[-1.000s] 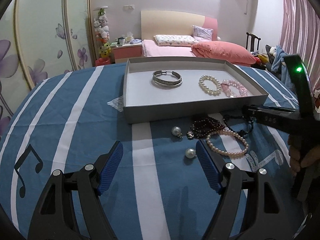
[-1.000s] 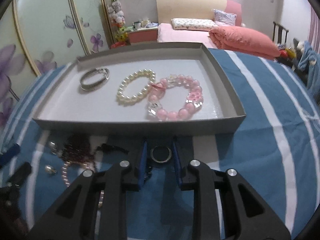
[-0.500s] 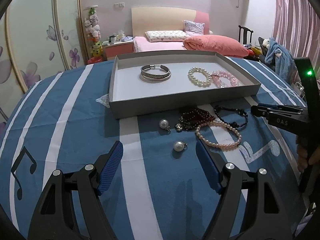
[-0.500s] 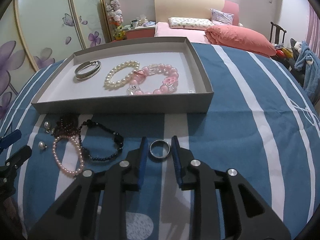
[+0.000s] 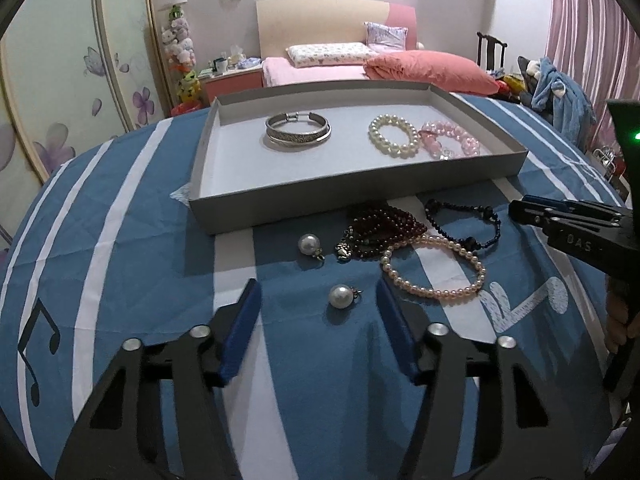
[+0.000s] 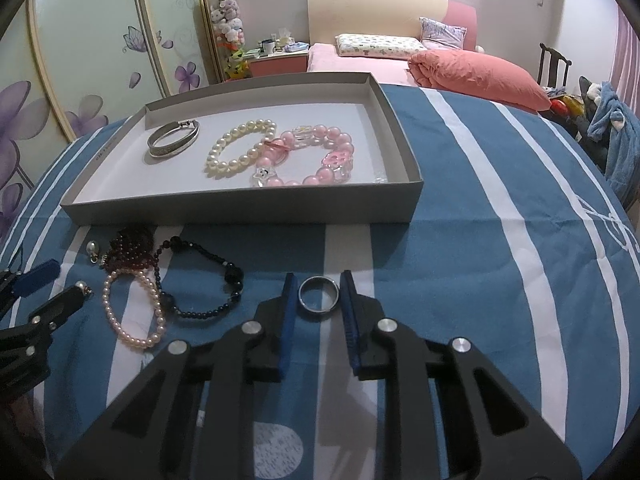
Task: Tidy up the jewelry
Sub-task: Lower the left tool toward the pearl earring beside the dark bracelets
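Observation:
A grey tray [image 5: 320, 196] [image 6: 240, 208] holds a silver bangle [image 5: 298, 131] [image 6: 173, 142], a white pearl bracelet [image 5: 394, 136] [image 6: 240, 148] and a pink bead bracelet [image 5: 452, 140] [image 6: 316, 156]. In front of it on the cloth lie a dark red bead strand [image 5: 380, 232], a black bead bracelet [image 5: 472, 224] [image 6: 204, 276], a pink pearl bracelet [image 5: 436, 268] [image 6: 132, 308] and two pearl earrings [image 5: 309, 245] [image 5: 341, 295]. My right gripper [image 6: 319, 294] is shut on a silver ring [image 6: 319, 299]. My left gripper [image 5: 318, 304] is open, with one pearl earring between its fingers.
The table wears a blue and white striped cloth [image 5: 120, 240]. A pink bed [image 5: 380, 68], a nightstand [image 6: 276, 62] and a chair with clothes [image 6: 600, 104] stand behind. A floral wardrobe [image 5: 60, 60] is at the left.
My right gripper has drawn back from the tray with the ring in it. My left gripper has moved forward, so the near pearl earring now sits between its open fingers.

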